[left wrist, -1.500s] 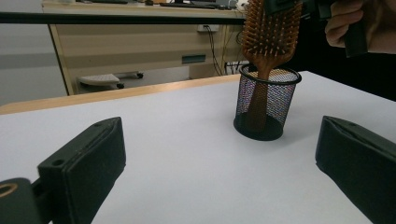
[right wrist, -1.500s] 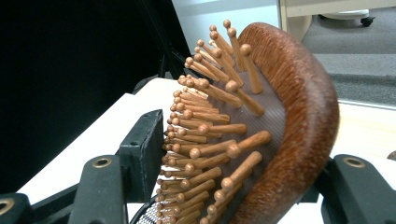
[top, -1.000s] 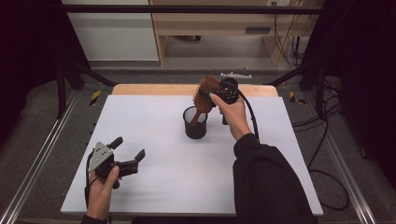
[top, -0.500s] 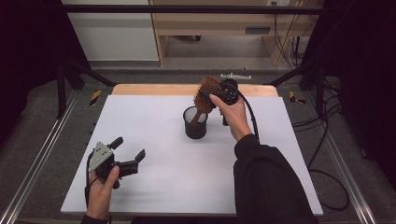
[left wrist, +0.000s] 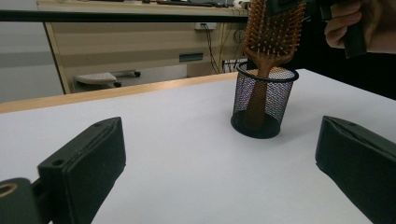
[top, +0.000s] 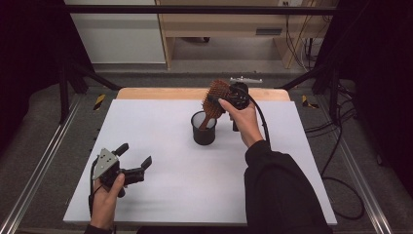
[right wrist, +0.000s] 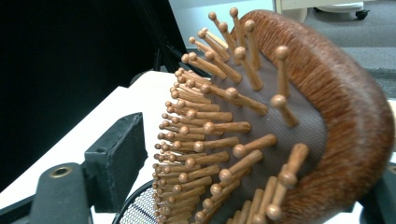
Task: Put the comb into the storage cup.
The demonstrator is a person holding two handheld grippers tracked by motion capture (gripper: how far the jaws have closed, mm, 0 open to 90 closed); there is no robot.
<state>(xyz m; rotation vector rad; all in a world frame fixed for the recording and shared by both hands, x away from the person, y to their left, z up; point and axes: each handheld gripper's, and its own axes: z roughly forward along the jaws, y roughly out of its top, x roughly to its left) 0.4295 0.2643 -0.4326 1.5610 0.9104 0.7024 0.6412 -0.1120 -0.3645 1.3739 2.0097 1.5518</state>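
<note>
— At the table's seven o'clock corner the left gripper (top: pixel 131 163) rests in the person's hand, jaws spread wide with nothing between them.

— And the brush?

— Middle of the white table (top: pixel 160 195), toward twelve o'clock: the wooden hairbrush (top: pixel 215 99) stands handle-down in the black mesh cup (top: pixel 203 131), head tilted toward one o'clock.

— Is the right gripper (top: pixel 233 97) holding it?

— Its jaws have just been opening. In the right gripper view the head sits between them, the near pad clear of the pegs, so I'd call it released; the far jaw is hidden.

— Would it handle easily?

— Stiff and light, I'd judge, but top-heavy, and the light cup could tip. Better to take it by the smooth wooden rim than the pegs (right wrist: pixel 219 126), which give poor purchase.
</note>
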